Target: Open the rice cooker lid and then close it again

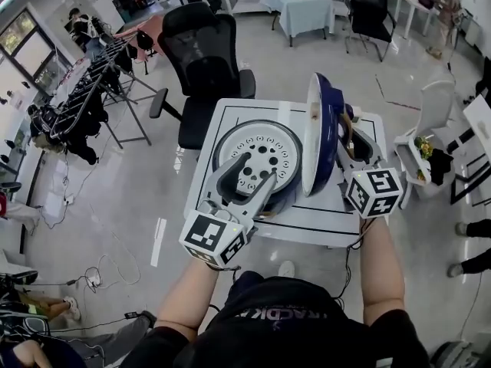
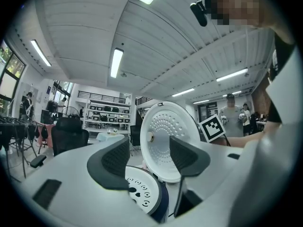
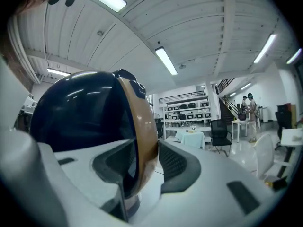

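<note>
The rice cooker (image 1: 257, 156) stands on a white table (image 1: 322, 225), its perforated white inner plate (image 2: 139, 188) showing. Its dark blue lid (image 1: 318, 133) stands upright on edge, white inner face (image 2: 168, 141) turned toward the left side. My right gripper (image 1: 343, 129) reaches in from the right, and its jaws straddle the lid's tan rim (image 3: 144, 136); both pads lie against it, so the right gripper (image 3: 144, 167) is shut on the lid. My left gripper (image 1: 249, 171) hovers over the cooker's near edge, open and empty; in its own view the left gripper (image 2: 149, 157) frames the lid.
A black office chair (image 1: 203, 60) stands just behind the table. A clothes rack (image 1: 84, 90) is at the left, and a white stand with items (image 1: 426, 152) at the right. A cloth-covered table (image 1: 303, 6) is farther back. Cables lie on the floor at the lower left.
</note>
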`<state>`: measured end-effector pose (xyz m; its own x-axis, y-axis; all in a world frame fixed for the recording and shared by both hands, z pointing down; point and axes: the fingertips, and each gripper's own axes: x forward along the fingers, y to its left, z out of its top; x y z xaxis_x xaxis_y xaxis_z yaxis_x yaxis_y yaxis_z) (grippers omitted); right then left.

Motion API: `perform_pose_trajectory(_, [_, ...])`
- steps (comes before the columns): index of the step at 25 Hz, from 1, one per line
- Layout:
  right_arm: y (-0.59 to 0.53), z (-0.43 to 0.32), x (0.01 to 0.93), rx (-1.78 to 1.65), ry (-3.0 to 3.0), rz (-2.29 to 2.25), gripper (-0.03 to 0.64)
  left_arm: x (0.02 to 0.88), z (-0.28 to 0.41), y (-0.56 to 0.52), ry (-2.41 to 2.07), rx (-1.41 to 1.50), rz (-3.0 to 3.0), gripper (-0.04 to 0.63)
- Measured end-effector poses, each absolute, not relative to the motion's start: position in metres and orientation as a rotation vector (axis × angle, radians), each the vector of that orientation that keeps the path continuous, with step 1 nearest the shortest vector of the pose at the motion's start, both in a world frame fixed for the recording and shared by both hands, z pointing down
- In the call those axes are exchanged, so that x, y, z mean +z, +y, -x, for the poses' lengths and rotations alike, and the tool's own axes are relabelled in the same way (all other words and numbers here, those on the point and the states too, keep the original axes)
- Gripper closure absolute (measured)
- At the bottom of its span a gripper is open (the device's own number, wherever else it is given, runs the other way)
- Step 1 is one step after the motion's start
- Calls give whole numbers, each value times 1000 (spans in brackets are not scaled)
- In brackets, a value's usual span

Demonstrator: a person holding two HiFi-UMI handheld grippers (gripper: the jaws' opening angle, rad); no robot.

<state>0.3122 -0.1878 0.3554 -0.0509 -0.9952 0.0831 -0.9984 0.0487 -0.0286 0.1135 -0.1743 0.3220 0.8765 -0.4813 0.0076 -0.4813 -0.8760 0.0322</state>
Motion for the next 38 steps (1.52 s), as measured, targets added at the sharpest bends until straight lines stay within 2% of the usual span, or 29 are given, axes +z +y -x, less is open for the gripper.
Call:
perform_pose_trajectory(4, [-189, -314, 354, 92, -2216, -2141, 489, 316, -113, -179, -786, 0, -3015, 336])
perform_pose_trajectory(22, [-189, -322, 350, 34, -2061, -2216, 499, 312, -121, -199, -635, 14, -3061, 357])
perform_pose_trajectory(29, [-206, -286, 343, -22, -1974, -2206, 500, 302, -84, -222, -599, -19, -3054, 439])
perform_pose_trajectory(38, [-218, -257, 336, -116, -1894, -2124, 499, 290, -68, -227, -578, -81, -3070, 589])
